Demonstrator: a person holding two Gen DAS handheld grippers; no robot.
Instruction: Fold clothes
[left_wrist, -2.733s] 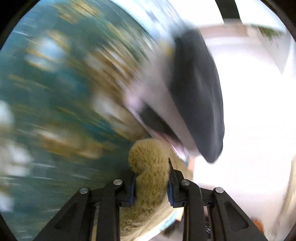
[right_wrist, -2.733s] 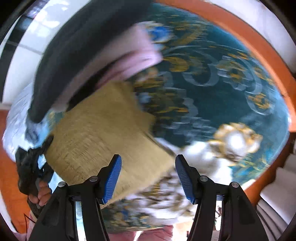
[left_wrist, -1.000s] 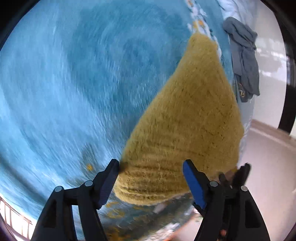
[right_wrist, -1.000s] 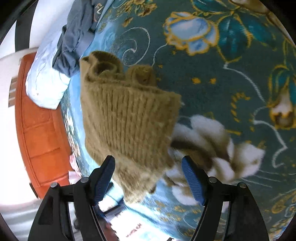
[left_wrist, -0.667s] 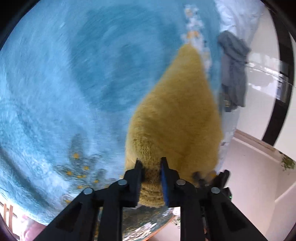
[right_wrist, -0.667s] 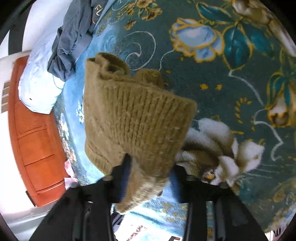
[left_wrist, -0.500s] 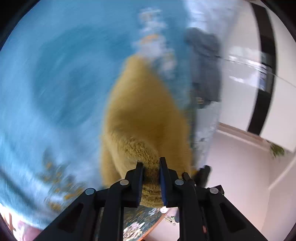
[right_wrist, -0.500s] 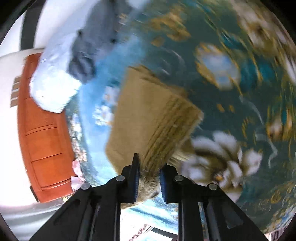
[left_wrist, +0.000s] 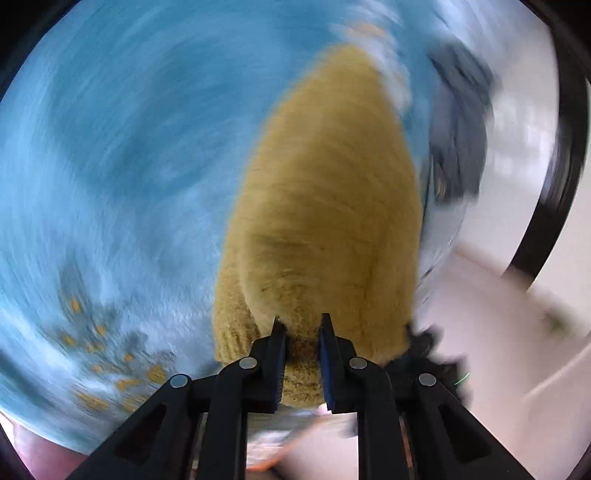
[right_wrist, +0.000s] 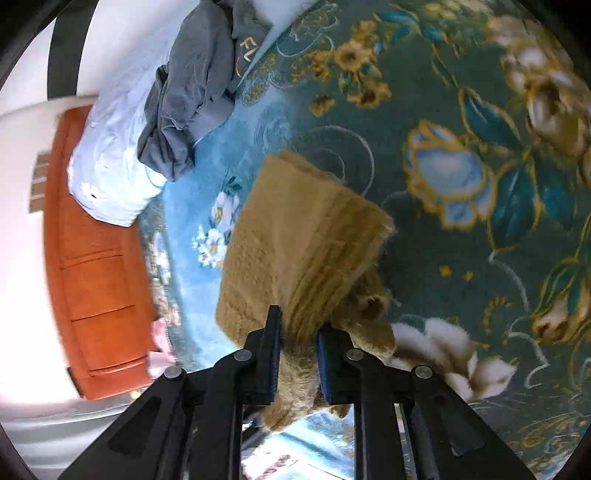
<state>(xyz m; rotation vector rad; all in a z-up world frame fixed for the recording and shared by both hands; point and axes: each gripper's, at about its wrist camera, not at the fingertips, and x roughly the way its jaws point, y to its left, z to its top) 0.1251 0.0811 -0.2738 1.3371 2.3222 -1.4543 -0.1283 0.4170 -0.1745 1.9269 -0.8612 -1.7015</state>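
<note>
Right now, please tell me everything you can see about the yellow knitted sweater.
The yellow knitted sweater is mustard-coloured, thick, fuzzy ribbed wool. It is folded into a compact, several-layered rectangle above the blue floral blanket. The left tool and the right tool are each shut on its near edge, which looks raised. The left view is motion-blurred. The grey garment lies apart from it.

A home bedroom — teal floral bedspread (right_wrist: 461, 92) spread wide, white pillow (right_wrist: 110, 166) lying against an orange wooden headboard (right_wrist: 92, 277). Crumpled grey garment (right_wrist: 192, 92) dropped over the pillow's edge — pale floor (left_wrist: 498, 332) just beside the bed.
</note>
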